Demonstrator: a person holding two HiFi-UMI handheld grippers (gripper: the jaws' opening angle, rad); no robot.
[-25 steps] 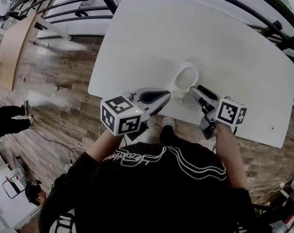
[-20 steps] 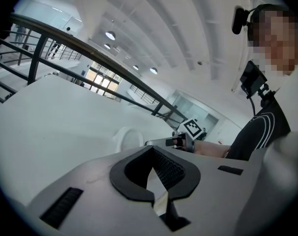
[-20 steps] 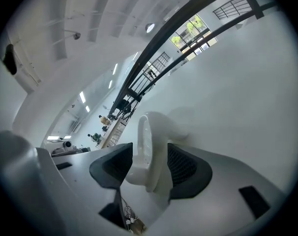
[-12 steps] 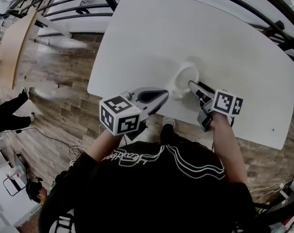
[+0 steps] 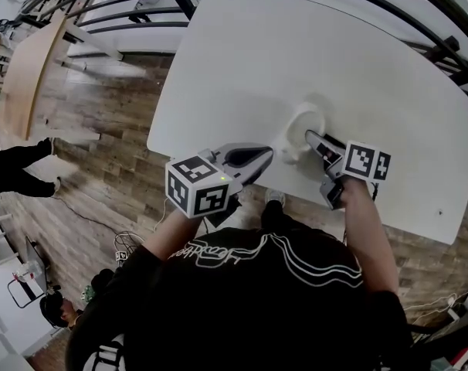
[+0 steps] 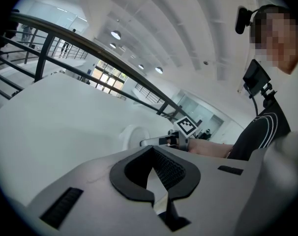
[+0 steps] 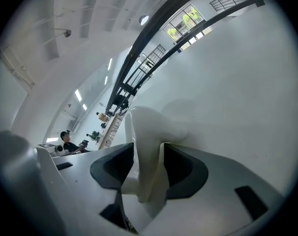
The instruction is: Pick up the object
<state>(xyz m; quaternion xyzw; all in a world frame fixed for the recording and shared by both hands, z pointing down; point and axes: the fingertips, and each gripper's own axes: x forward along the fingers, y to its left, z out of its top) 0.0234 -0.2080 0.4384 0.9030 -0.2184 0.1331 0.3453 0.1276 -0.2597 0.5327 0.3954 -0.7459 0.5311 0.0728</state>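
Looks like you're at the grab stage, and the lift is what's left. Your right hand-held gripper (image 5: 312,138) has clamped down on the white cup (image 5: 300,124). In the right gripper view the wall of the cup (image 7: 148,132) sits squeezed between the two dark pads, jaws only as far apart as that wall is thick. The cup itself is on the white table (image 5: 296,45), near the front edge on your side. As far as I can tell it hasn't left the surface yet.

Your left hand-held gripper (image 5: 266,155) hangs just beside the cup at the table's edge. Its jaws are pretty much closed, with nothing in them, only a sliver of table showing through (image 6: 154,171).

Next move, I'd guess, is a straight pull upward with the right one. You've only got one side of the rim, so the cup will probably want to swing or tilt. Keep the squeeze firm and lift slow. The left one doesn't look needed here.
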